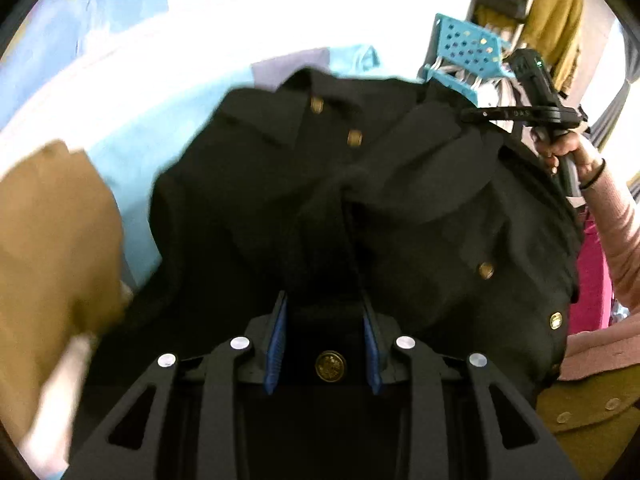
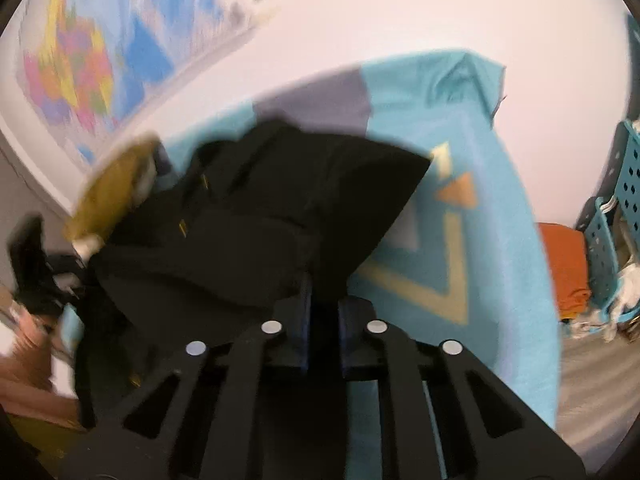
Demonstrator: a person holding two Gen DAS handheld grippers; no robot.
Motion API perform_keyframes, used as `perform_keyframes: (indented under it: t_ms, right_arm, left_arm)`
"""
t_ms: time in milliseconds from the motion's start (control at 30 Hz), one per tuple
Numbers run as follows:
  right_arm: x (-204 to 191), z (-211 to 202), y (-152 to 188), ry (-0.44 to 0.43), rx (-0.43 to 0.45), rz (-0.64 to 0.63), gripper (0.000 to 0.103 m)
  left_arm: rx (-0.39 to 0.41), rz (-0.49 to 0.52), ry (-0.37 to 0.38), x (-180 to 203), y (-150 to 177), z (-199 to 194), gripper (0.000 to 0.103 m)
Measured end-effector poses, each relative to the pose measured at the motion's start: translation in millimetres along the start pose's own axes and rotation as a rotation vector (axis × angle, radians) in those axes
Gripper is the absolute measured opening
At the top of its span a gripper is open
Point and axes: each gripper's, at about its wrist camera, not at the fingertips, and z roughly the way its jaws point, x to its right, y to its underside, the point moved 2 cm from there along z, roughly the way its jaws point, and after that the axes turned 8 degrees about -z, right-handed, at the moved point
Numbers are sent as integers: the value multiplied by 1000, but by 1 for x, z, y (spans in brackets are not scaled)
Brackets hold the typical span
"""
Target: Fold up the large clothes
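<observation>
A black coat (image 1: pixel 400 208) with brass buttons hangs in the air between my two grippers, above a light blue cloth on the table (image 2: pixel 480 208). My left gripper (image 1: pixel 326 300) has its blue pads (image 1: pixel 276 344) on either side of a bunched fold of the coat, with a gap between them. My right gripper (image 2: pixel 323 292) is shut on a corner of the same coat (image 2: pixel 280 216). The right gripper also shows in the left wrist view (image 1: pixel 520 114), held by a hand in a pink sleeve.
A blue perforated basket (image 1: pixel 466 50) stands behind the coat; it also shows in the right wrist view (image 2: pixel 608 208) beside an orange cloth (image 2: pixel 568 272). A mustard-brown garment (image 1: pixel 52 248) is at the left. A coloured map (image 2: pixel 80 60) hangs on the wall.
</observation>
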Motion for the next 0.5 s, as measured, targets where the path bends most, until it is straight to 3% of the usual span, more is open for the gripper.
perform_keyframes:
  t_ms: [67,133,200,333,433,500]
  right_arm:
    - [27,-19,-5,-8,68,88,8]
    - [47,-21,-4,43,80,146,5]
    - [60,-17,3,35,73,194,5]
    - [52,-5,15,79,36,161,6]
    - [45,-13,11,116,52,146,18]
    - [37,-22,6,143,83,132,42]
  left_arm:
    - [23,38,-22,0,-10,-10,35]
    - [40,28,-66,-7,-20,-12,65]
    - [48,-11,-98,-21,-28,-9,66]
    - [8,-98,-41,-41,-23,7,68]
    - [-20,-112,-14,-40,-13,21,76]
    - [-23,-130,12,-38,-11,28,75]
